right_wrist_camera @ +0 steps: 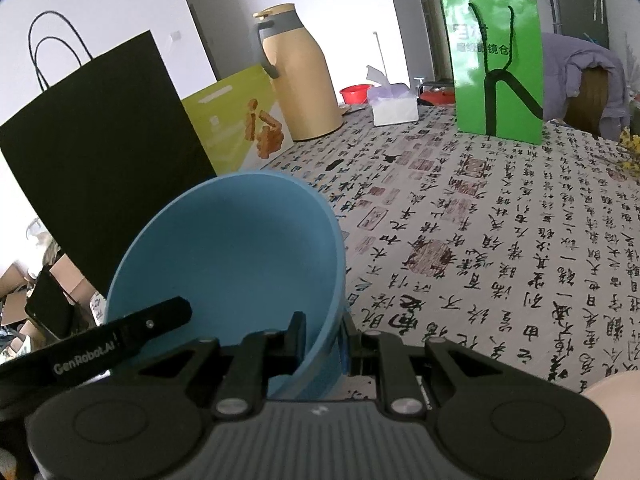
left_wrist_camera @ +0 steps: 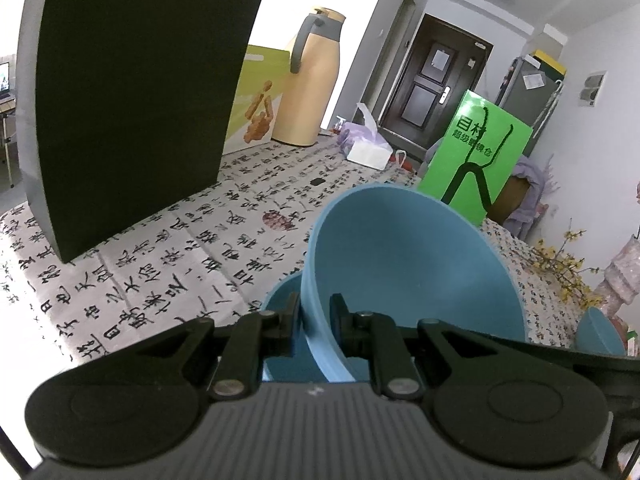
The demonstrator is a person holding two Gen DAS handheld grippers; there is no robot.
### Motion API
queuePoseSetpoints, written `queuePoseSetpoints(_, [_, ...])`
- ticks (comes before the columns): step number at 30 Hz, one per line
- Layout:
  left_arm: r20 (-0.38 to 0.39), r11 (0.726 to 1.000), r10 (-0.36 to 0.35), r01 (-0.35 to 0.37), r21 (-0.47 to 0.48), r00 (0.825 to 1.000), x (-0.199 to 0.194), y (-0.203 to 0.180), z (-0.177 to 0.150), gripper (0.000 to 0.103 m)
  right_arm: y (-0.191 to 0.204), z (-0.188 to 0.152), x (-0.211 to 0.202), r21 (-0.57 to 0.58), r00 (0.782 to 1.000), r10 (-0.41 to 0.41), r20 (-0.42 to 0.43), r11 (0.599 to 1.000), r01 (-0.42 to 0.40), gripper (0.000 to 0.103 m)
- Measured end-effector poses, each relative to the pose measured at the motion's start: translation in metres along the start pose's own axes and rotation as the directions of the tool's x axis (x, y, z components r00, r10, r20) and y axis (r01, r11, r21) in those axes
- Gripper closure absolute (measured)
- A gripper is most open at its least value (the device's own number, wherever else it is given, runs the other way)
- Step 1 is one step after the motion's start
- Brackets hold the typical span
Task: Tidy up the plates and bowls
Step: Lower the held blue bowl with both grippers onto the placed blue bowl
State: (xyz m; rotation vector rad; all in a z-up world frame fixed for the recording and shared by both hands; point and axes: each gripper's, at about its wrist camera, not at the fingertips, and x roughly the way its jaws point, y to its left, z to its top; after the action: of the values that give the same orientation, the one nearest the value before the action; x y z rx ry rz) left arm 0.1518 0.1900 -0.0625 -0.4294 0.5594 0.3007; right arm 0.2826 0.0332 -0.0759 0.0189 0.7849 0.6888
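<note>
In the left wrist view a tilted blue bowl (left_wrist_camera: 408,264) fills the middle, and my left gripper (left_wrist_camera: 316,302) is shut on its near left rim. A second blue bowl (left_wrist_camera: 280,300) sits just below and to the left, on the table (left_wrist_camera: 160,260). A further blue piece (left_wrist_camera: 600,332) shows at the far right. In the right wrist view my right gripper (right_wrist_camera: 322,322) is shut on the near right rim of a tilted blue bowl (right_wrist_camera: 236,248). A black labelled bar of the other gripper (right_wrist_camera: 132,332) crosses that bowl's left side. I cannot tell whether both grip one bowl.
The tablecloth (right_wrist_camera: 480,240) carries black calligraphy. A tall black paper bag (left_wrist_camera: 140,80) stands close on the left. Behind are a yellow-green box (right_wrist_camera: 240,120), a tan thermos jug (right_wrist_camera: 304,80), a tissue box (right_wrist_camera: 394,108) and a green paper bag (right_wrist_camera: 496,64). Yellow flowers (left_wrist_camera: 560,264) lie to the right.
</note>
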Motion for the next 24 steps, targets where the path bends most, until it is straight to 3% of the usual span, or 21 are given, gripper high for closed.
queuePoseSetpoints(24, [-0.023,1.0,0.028,-0.028,0.006,0.999,0.012,0.01,-0.011,0.088,0.012,-0.009,0.018,-0.055,0.998,-0.058,-0.014,0.997,0.057,0.087])
